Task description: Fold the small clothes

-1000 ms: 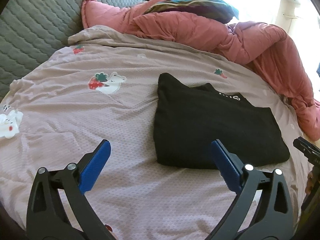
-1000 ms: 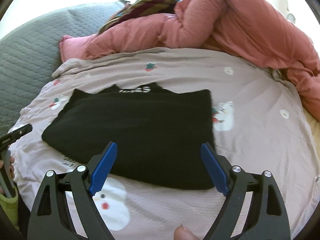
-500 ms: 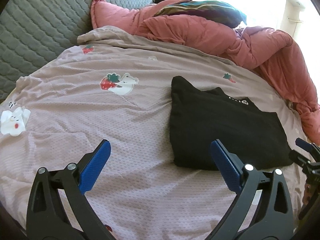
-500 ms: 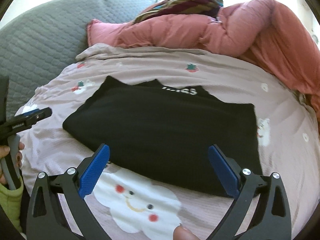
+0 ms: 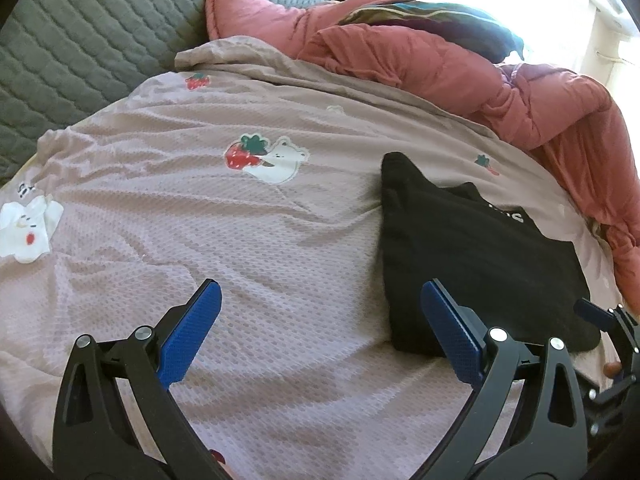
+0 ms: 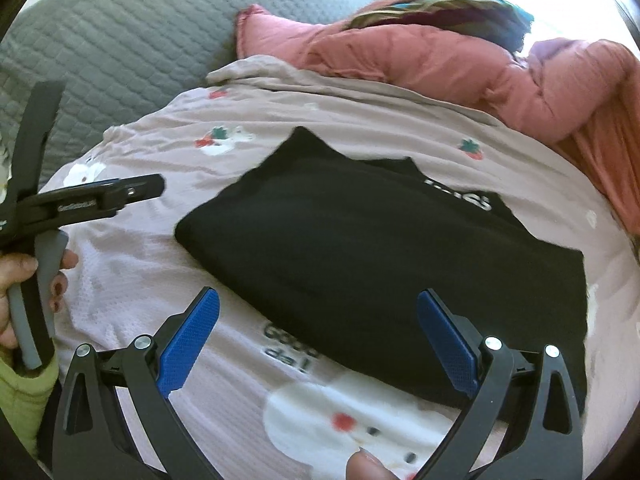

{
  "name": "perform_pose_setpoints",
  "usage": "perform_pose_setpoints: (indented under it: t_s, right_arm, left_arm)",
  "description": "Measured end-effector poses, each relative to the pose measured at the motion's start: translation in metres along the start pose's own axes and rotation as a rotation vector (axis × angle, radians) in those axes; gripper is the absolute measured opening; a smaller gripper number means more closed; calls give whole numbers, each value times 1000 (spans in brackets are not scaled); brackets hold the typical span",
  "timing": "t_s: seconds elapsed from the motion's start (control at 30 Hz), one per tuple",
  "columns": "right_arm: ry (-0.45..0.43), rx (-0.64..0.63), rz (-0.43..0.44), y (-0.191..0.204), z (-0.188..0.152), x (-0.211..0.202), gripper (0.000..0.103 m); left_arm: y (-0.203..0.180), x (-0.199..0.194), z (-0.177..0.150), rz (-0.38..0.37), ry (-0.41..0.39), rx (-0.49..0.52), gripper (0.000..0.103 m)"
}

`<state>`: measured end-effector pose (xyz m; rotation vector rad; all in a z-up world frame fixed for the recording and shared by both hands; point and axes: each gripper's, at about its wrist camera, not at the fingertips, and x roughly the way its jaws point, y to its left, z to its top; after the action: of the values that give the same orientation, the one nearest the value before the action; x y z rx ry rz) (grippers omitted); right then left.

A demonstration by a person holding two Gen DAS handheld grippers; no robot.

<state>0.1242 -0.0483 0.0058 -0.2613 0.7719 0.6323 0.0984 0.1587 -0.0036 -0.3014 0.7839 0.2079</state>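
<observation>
- Bed (image 5: 280, 240): covered by a pale pink sheet printed with strawberries and white animals; a pink quilt (image 5: 520, 92) is heaped along the far side, a grey quilted cover (image 5: 80, 48) at the far left.
- Black garment (image 6: 380, 264): laid flat on the sheet, already folded into a rough rectangle, with white lettering showing near the collar at the far edge. Its long axis is seen running left to right across the right wrist view.
- Right gripper (image 6: 316, 336): released, jaws spread wide, nothing between them. The garment's near edge lies just ahead of it, the fold centred between the fingers. This gripper is judged the nearer one.
- Left gripper (image 5: 316, 340): also released and empty, held over bare sheet. The garment lies ahead and to its right, its near left corner just beyond the right finger.
- The fold looks largely finished; whether another fold is intended cannot be told.
</observation>
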Motion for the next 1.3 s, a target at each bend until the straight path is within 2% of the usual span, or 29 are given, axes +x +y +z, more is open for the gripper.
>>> perform_pose_setpoints:
  t_s: [0.27, 0.5, 0.77, 1.07, 1.23, 1.27, 1.3]
  right_arm:
    - [19, -77, 2, 30, 5, 21, 98]
    - [59, -137, -30, 46, 3, 46, 98]
    - [95, -202, -143, 52, 8, 77, 98]
    - [67, -293, -225, 63, 13, 96, 98]
    - [15, -332, -282, 66, 14, 98, 97]
    - [4, -340, -291, 67, 14, 98, 96]
    - [-7, -346, -297, 68, 13, 96, 90]
  left_arm:
    - [14, 6, 2, 7, -1, -40, 93]
    - [27, 11, 1, 20, 4, -79, 94]
    - [29, 18, 5, 17, 18, -82, 94]
    - [19, 34, 18, -5, 47, -77, 94]
    - [11, 48, 31, -15, 77, -63, 94]
    - [10, 51, 34, -14, 82, -60, 94]
    - [8, 56, 37, -16, 92, -58, 94]
